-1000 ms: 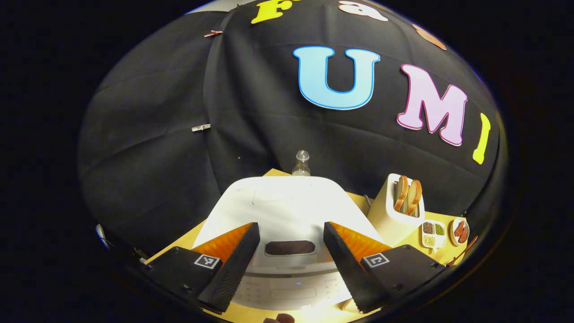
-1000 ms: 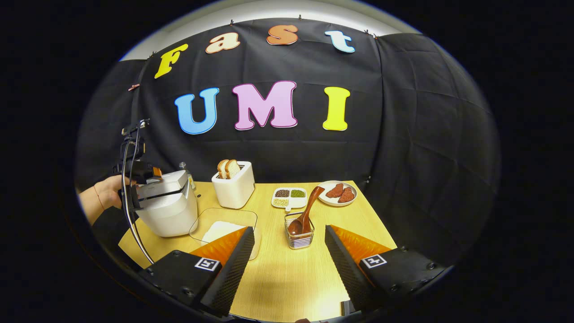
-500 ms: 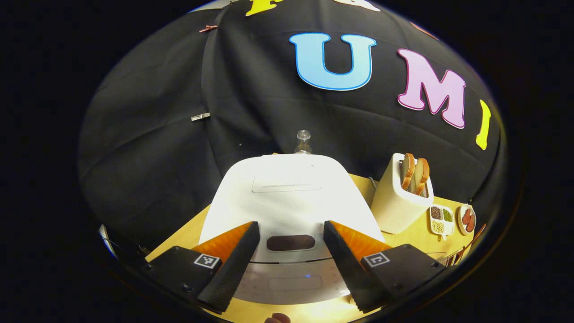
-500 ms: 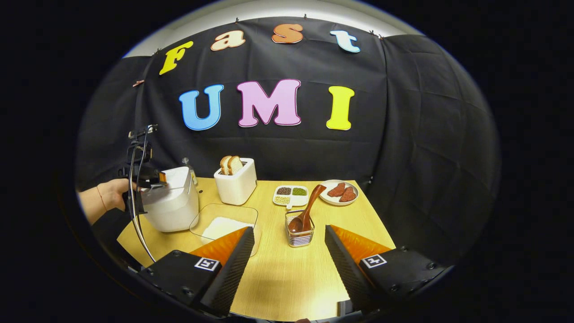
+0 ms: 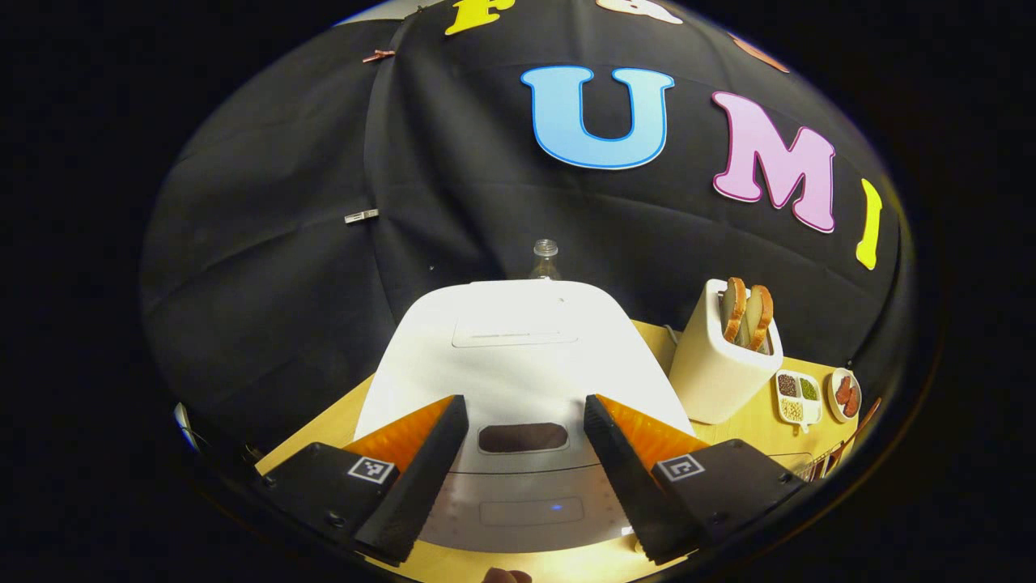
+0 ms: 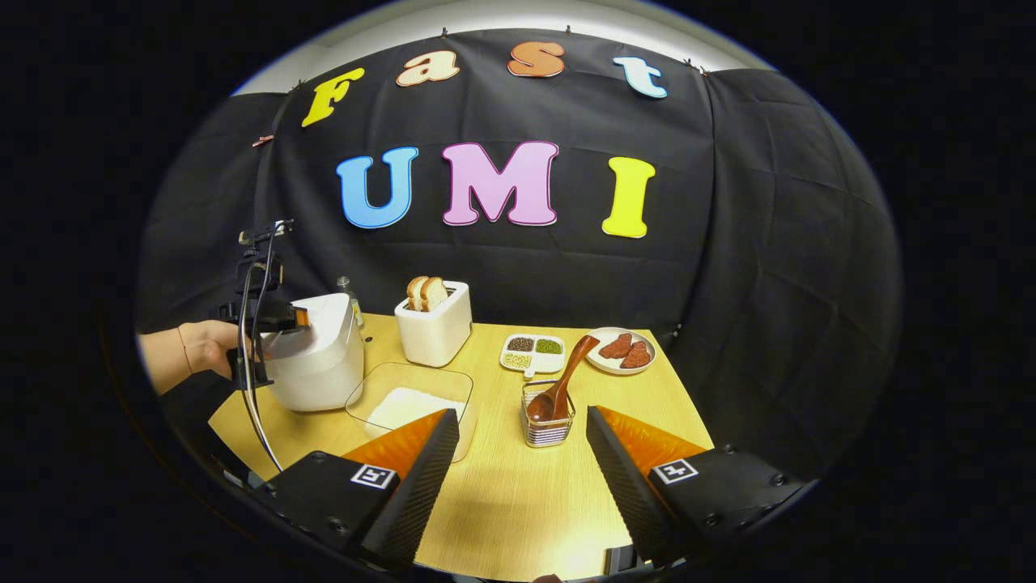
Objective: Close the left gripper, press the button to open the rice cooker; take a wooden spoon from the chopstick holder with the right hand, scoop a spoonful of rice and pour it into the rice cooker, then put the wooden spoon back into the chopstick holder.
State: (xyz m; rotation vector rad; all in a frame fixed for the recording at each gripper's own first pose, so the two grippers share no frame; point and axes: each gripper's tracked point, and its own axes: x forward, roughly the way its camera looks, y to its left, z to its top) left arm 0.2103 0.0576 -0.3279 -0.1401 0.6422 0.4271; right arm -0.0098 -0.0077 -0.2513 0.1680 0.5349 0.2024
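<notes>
The smooth white plastic rice cooker (image 5: 518,356) stood lid-down at the table's left rear, having sunk in the left gripper view as the open left gripper (image 5: 524,437) rose and straddled its dark oblong button (image 5: 523,437); the open right gripper (image 6: 522,453) hovered near the brown wooden spoon (image 6: 558,385) in the wire chopstick holder (image 6: 548,429).

Both grippers have their jaws spread wide, nothing between them. The left gripper (image 5: 524,470) is tipped downward, its two fingers (image 5: 421,478) splayed apart; from the right gripper view you can see a hand (image 6: 212,346) holding it, bare forearm reaching in from the side. The right gripper (image 6: 522,478) sits level, fingers pointing forward.
</notes>
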